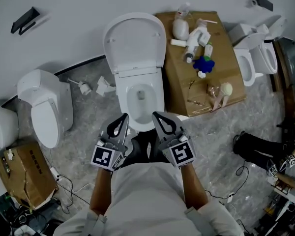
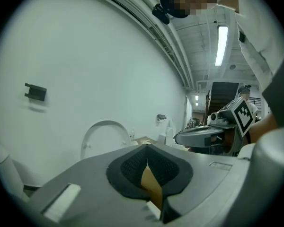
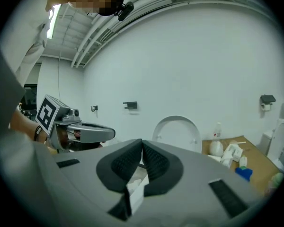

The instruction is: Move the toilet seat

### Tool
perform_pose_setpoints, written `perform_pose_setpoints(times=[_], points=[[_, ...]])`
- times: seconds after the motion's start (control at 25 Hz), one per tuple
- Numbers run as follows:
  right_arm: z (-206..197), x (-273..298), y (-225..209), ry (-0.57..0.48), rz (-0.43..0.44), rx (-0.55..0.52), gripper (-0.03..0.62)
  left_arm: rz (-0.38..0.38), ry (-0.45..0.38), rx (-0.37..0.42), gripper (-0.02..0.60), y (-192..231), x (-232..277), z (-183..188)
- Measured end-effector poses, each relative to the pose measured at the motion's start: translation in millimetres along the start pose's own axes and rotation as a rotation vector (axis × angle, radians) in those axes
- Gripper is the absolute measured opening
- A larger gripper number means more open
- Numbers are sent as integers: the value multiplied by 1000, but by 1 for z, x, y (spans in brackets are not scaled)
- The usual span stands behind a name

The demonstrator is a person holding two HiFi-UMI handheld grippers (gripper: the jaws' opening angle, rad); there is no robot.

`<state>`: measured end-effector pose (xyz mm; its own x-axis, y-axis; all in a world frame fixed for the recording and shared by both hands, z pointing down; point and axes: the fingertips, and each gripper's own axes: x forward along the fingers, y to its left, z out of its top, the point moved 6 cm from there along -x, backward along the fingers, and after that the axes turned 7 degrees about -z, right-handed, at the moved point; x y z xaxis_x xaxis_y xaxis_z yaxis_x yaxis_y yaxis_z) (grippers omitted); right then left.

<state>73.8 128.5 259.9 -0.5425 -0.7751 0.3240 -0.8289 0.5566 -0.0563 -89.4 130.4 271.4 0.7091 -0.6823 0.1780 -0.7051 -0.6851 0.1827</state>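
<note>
White glossy oval toilet seat (image 1: 134, 41), grey mottled stone floor (image 1: 83, 118), brown flat cardboard sheet (image 1: 179, 85), small blue lumpy object (image 1: 204, 63)

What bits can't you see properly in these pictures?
- Head view: front edge of the toilet bowl, hidden behind the left claw and right claw.
- Both gripper views: the bowl, hidden by each claw's own body; only the raised lid shows.
- Head view: small things on the cardboard, too small to name.
</note>
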Motion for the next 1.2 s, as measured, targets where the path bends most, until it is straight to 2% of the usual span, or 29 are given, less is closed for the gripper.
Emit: perform_pose_setpoints(times=[0.08,0.16,0.4,0.52,0.72,0.96,1.12,1.16,1.2], points=[[-8,4,-4,14,8,7,6,2,17,-4,23,2,4,-9],[-16,9,-7,29,20,10,46,8,39,-2,26,5,7,-18],[-44,23,-16,78,34,33,46,17,86,-44,49,10,18,-54],[-62,29,-23,108,36,40,46,27,117,-78,84,14,25,-74],[-101,43,-36,128,21,41,46,40,169,-109,106,25,37,-115],[-147,58,-50,192,-2,91,46,48,230,-125,121,39,50,-170],[-186,71,-55,229,9,99,50,57,254,-138,152,48,58,-201],[-196,75,-56,246,20,106,116,62,257,-140,153,50,61,-208],[-205,78,-56,262,28,109,130,68,261,-145,157,53,63,-216]])
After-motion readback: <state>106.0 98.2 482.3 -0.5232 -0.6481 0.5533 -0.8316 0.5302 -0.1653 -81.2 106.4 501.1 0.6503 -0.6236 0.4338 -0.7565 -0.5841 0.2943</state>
